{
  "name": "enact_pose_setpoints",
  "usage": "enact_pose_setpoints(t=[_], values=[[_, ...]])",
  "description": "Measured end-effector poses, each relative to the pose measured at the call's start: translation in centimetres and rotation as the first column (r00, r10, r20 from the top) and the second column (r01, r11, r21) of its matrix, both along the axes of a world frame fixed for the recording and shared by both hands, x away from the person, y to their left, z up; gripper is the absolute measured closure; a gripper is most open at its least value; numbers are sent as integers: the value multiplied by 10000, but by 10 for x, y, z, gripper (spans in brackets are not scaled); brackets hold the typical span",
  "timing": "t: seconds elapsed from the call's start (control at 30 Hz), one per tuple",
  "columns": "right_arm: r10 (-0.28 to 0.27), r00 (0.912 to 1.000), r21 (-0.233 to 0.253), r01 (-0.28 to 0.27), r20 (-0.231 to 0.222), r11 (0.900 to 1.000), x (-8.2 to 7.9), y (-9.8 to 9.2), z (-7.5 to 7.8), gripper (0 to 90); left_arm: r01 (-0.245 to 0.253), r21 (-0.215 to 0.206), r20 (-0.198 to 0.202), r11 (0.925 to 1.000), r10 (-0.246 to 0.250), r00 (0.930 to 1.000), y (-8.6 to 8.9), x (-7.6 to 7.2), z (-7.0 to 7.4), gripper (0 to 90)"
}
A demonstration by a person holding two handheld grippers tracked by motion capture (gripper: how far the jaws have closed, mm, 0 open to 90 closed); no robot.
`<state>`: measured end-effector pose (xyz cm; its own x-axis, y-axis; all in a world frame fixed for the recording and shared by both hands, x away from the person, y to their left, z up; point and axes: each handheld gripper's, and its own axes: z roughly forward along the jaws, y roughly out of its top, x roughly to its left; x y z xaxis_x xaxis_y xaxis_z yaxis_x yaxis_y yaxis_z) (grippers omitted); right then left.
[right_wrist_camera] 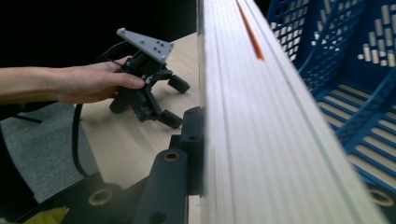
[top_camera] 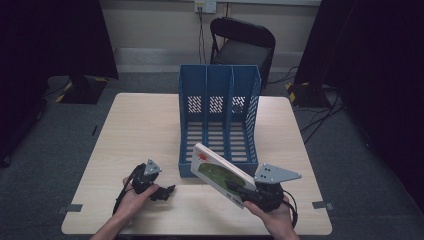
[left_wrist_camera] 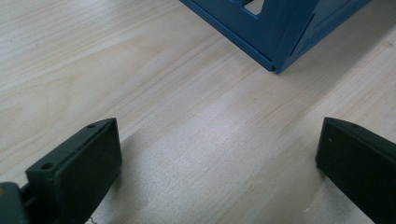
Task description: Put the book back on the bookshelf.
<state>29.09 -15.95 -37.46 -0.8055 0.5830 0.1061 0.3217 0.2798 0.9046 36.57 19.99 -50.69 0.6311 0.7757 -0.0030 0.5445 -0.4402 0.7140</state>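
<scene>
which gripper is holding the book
The right gripper clamps the book near the blue rack; the left gripper stands open over bare table.

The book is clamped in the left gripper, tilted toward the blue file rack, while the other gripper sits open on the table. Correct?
Not quite: the book is clamped in the right gripper, as the high view shows. It does tilt toward the blue file rack, and the left gripper rests open on the table.

Pale wooden rectangular table (top_camera: 145,125) on grey carpeted floor (top_camera: 360,165). Black folding chair (top_camera: 243,42) behind, against cream wall (top_camera: 150,22) with white socket (top_camera: 205,5). Dark curtains (top_camera: 55,35) at both sides; dim lighting.
</scene>
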Motion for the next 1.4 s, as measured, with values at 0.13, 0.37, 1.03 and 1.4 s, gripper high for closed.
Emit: enact_pose_setpoints(t=[0.13, 0.37, 1.03, 1.4], values=[[-186, 9998, 67, 185, 39, 9998, 1, -4, 2, 766, -6, 0, -5, 10000, 6, 10000, 0, 0, 0, 0], [-766, 9969, 159, 763, 170, 9970, 3, -16, 8, 765, 4, 12, -36, 10000, -4, 10000, 0, 0, 0, 0], [-2152, 9754, 48, 2153, 467, 9765, 12, -44, 18, 765, 28, 44, -14, 10000, -28, 10000, 0, 0, 0, 0], [-3023, 9522, -69, 3029, 450, 9530, 23, -53, 19, 765, 21, 42, -20, 10000, -21, 10000, 0, 0, 0, 0]])
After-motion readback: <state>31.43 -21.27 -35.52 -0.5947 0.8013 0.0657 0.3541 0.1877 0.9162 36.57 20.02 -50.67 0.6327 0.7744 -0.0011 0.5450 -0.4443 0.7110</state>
